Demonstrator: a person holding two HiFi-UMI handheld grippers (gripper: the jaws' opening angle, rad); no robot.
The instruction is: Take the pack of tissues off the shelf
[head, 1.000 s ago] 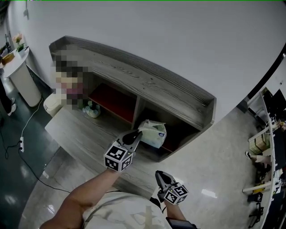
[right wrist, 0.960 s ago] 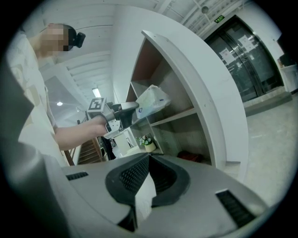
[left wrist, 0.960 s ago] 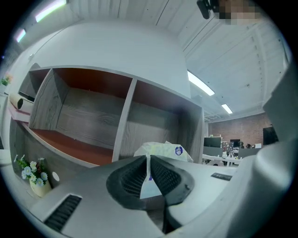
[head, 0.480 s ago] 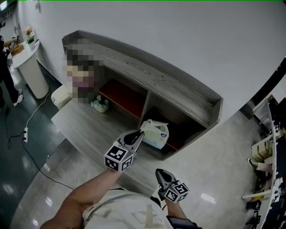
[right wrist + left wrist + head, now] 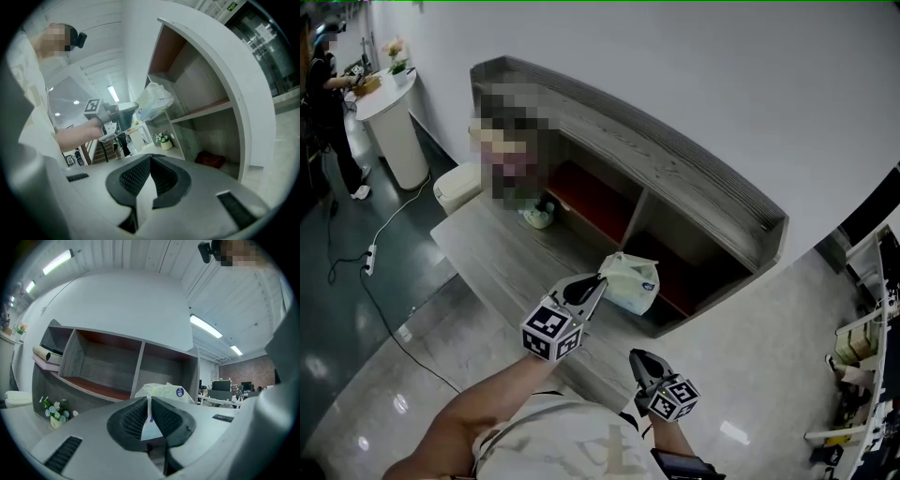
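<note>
The tissue pack (image 5: 632,284), pale green and white plastic, hangs in front of the right compartment of the grey wooden shelf (image 5: 694,178), above its lower ledge. My left gripper (image 5: 598,284) is shut on the pack's thin plastic edge. In the left gripper view the pack (image 5: 165,392) shows just past the closed left gripper (image 5: 150,405), with a strip of wrapper pinched between the pads. My right gripper (image 5: 638,360) hangs low near my body, shut with nothing in it. The right gripper view shows the right gripper (image 5: 150,162), the pack (image 5: 154,100) and the left gripper (image 5: 123,111) beside the shelf (image 5: 220,79).
A small flower pot (image 5: 539,217) stands on the lower ledge (image 5: 487,253) at the left. A dark red thing (image 5: 211,159) lies low in the shelf. A white bin (image 5: 455,187), a white round stand (image 5: 394,131), a person (image 5: 323,94) and a floor cable (image 5: 384,281) are to the left.
The left gripper has drawn the pack a little out from the compartment towards me. The head view has swung, so the shelf sits further right. The right gripper has stayed put.
</note>
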